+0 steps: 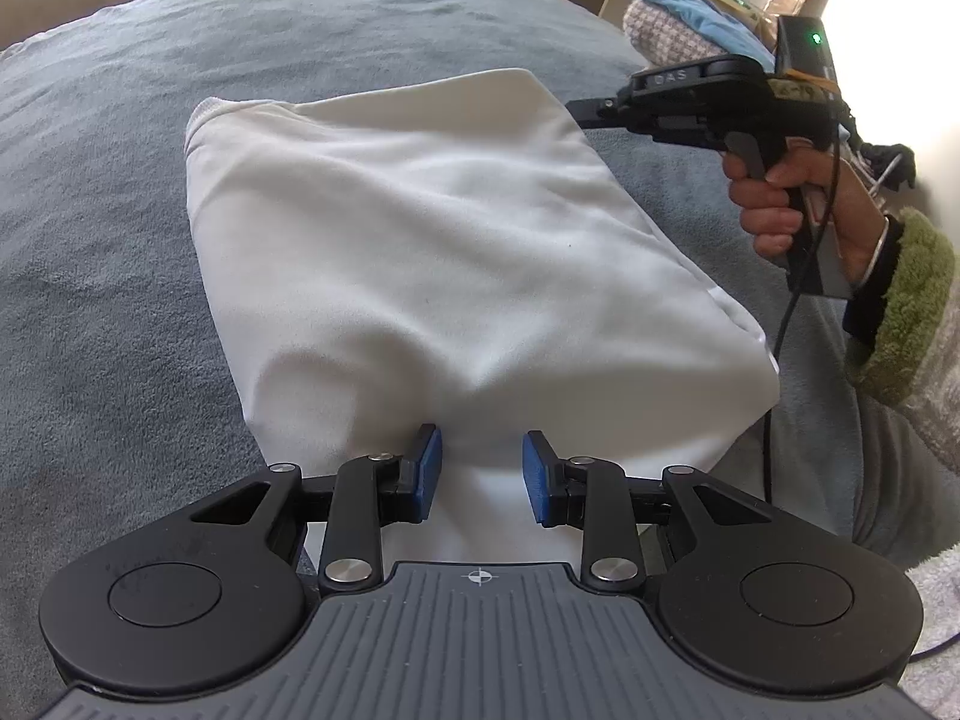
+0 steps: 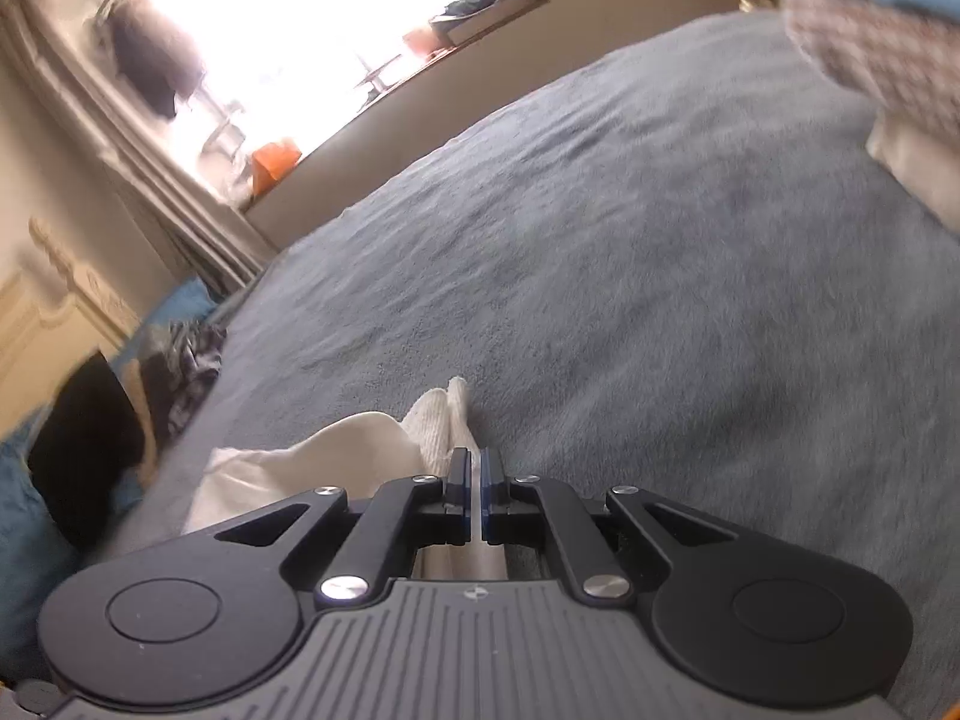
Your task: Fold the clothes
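Garment: a white garment (image 1: pixel 420 252) lies folded into a thick oblong on the grey blanket (image 1: pixel 108 240), running from 6 o'clock up toward 11 o'clock in the left wrist view.

Left gripper: the left gripper (image 1: pixel 483 474) sits at the near end of the fold, its blue pads (image 1: pixel 429 471) partly apart with white cloth bunched between them. The cloth rises in a hump just ahead of the jaws, so it looks pinched, holding that end in place.

Right gripper: the right gripper (image 2: pixel 475 495) is clenched, jaws almost touching, with a ribbed white edge (image 2: pixel 441 420) nipped between the pads and poking out ahead. Judged from this, it has caught the far corner to lift or square it.

Right hand: the right hand (image 1: pixel 780 204) at 3 o'clock squeezes the trigger, which fits the shut jaws.

Left view only: shows the whole fold, and the right tool reaching the far right corner at 1 o'clock, though its fingertips are hidden behind the cloth.

Right view only: shows the actual pinch on the ribbed edge, and the open blanket beyond.

Other clothes: a checked and blue pile (image 1: pixel 678 18) waits at 1 o'clock.
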`<state>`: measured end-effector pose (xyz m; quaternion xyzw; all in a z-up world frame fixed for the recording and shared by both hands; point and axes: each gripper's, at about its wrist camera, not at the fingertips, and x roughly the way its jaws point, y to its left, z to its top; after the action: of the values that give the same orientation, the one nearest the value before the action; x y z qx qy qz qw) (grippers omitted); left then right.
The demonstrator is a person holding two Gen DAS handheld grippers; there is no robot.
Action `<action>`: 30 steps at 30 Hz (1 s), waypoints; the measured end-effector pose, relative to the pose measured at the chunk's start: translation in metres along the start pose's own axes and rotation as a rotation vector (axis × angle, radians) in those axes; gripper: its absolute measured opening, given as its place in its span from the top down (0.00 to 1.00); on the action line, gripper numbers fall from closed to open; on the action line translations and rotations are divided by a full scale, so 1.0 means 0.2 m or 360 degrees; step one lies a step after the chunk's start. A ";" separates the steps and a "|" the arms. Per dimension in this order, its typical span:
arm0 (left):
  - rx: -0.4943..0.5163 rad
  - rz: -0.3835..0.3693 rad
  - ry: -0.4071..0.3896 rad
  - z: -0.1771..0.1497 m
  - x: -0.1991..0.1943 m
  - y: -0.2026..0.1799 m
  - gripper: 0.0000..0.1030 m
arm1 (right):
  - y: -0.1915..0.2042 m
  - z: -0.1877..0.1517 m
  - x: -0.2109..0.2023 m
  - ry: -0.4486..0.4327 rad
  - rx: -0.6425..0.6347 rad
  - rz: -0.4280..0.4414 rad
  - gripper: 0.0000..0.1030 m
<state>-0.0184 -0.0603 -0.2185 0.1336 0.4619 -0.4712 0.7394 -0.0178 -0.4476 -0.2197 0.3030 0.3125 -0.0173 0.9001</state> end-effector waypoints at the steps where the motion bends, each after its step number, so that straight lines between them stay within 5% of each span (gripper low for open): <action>1: 0.0002 0.0001 0.0000 0.00 0.00 0.00 0.72 | 0.03 0.00 0.01 0.0014 -0.0045 0.0008 0.98; 6: 0.0003 0.0002 0.0005 0.00 0.01 0.00 0.72 | 0.21 -0.05 0.01 0.0015 -0.0368 -0.0035 0.93; 14: 0.0009 0.0000 0.0010 0.00 0.00 0.01 0.72 | 0.24 -0.03 0.06 0.0061 -0.0460 -0.0098 0.74; 26: 0.0008 0.0008 0.0010 -0.01 0.00 0.00 0.72 | 0.25 -0.01 0.13 0.0128 -0.0491 -0.0074 0.76; 30: -0.0004 0.0006 0.0013 -0.01 -0.01 -0.01 0.72 | 0.21 0.00 0.14 0.0122 -0.0441 -0.0028 0.94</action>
<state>-0.0209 -0.0598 -0.2175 0.1354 0.4654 -0.4687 0.7385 0.0138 -0.4086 -0.2124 0.1735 0.3487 0.0296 0.9206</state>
